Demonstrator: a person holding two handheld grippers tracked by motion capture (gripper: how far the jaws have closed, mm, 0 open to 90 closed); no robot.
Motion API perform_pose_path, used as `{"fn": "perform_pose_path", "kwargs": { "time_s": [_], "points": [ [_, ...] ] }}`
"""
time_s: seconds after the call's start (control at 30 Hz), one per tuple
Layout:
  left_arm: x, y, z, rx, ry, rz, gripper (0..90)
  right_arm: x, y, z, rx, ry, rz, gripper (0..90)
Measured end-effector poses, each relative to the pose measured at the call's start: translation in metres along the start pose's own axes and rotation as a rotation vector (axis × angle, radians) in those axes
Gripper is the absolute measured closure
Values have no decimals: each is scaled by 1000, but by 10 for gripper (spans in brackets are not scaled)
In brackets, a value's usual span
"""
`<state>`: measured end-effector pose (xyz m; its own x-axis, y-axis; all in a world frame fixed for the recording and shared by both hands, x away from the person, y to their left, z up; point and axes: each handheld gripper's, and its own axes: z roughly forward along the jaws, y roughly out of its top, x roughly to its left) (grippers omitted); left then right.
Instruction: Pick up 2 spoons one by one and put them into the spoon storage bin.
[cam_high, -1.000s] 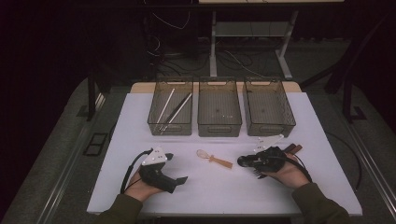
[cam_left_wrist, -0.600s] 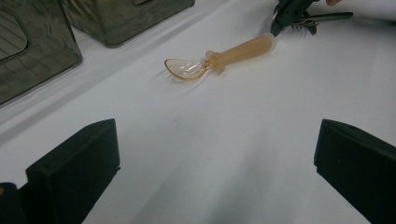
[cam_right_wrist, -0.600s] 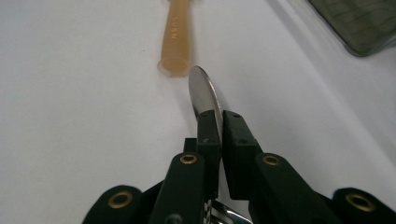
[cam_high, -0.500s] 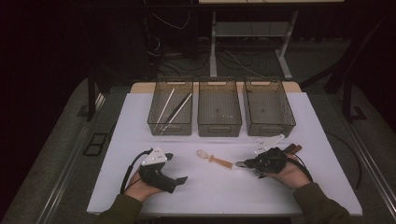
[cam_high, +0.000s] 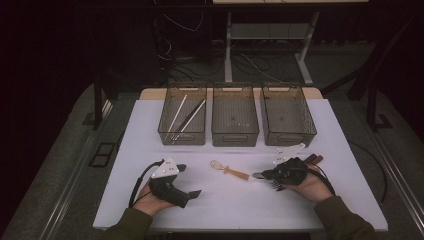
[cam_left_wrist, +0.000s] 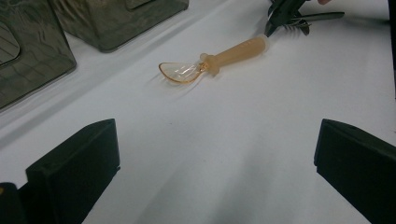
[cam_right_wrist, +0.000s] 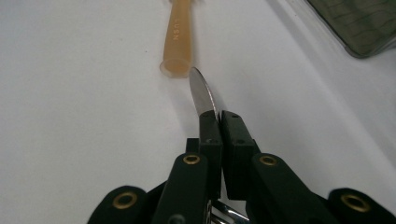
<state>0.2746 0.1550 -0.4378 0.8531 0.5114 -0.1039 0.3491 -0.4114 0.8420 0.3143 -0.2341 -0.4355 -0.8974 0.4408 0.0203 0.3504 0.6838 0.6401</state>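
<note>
An orange spoon with a clear bowl lies flat at the middle of the white table. My right gripper rests on the table just right of it, shut on the handle of a metal fork. The handle's tip almost touches the end of the spoon's handle. The fork's tines stick out under the hand. My left gripper lies to the spoon's left, pointing at it, open with nothing between its jaws.
Three dark see-through bins stand in a row at the back: the left one holds long pale sticks, the middle one and the right one look bare. Some dark utensil ends lie behind my right hand.
The right gripper's jaws have narrowed onto the fork's handle. Both hands stay where they were, and the spoon has not moved.
</note>
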Motion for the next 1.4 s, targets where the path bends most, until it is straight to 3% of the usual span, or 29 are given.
{"fn": "perform_pose_path", "kwargs": {
  "time_s": [0.87, 1.4],
  "points": [
    [0, -1, 3, 18, -6, 7, 0, -17, 20, -27, -201, -92, 154, 881],
    [0, -1, 3, 18, 2, 3, 0, -26, 39, -34, -285, -138, 201, 881]
  ]
}}
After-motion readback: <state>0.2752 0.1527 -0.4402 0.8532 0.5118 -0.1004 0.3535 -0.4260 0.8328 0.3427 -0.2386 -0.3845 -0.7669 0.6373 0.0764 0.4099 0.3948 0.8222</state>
